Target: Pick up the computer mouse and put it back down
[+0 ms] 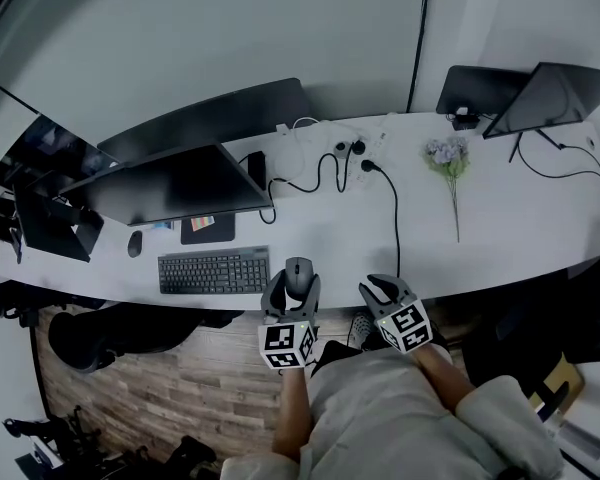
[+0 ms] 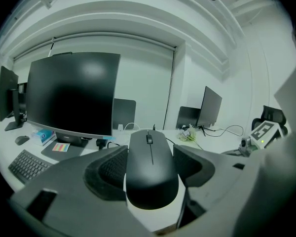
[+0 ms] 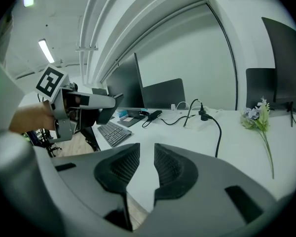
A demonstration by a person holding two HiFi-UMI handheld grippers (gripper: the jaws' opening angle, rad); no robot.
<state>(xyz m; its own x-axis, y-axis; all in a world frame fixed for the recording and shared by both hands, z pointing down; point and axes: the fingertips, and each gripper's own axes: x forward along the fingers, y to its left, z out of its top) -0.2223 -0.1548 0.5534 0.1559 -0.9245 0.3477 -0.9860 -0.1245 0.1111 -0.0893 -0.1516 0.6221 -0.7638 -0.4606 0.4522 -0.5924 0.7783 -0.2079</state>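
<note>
The left gripper (image 1: 296, 280) is clamped on the black oval computer mouse (image 1: 298, 267) at the front edge of the curved white desk (image 1: 500, 230), lower centre of the frame; the dark flat keyboard (image 1: 213, 271) lies just to its left and bare desktop runs to its right; the right gripper (image 1: 380, 290) hangs over the same edge, jaws a narrow slit apart with nothing between them; wood-plank floor (image 1: 180, 388) fills the lower left; a plain pale wall (image 1: 280, 28) stands behind.

The mouse (image 1: 298, 271) is lying at the front edge of the bench (image 1: 510, 228), between the fingers (image 1: 273, 290) of the left gripper (image 1: 295, 280) and just right of the keyboard (image 1: 214, 271). The monitor (image 1: 175, 183) is standing behind the keyboard. The flower (image 1: 450, 158) is lying well to the right.
</note>
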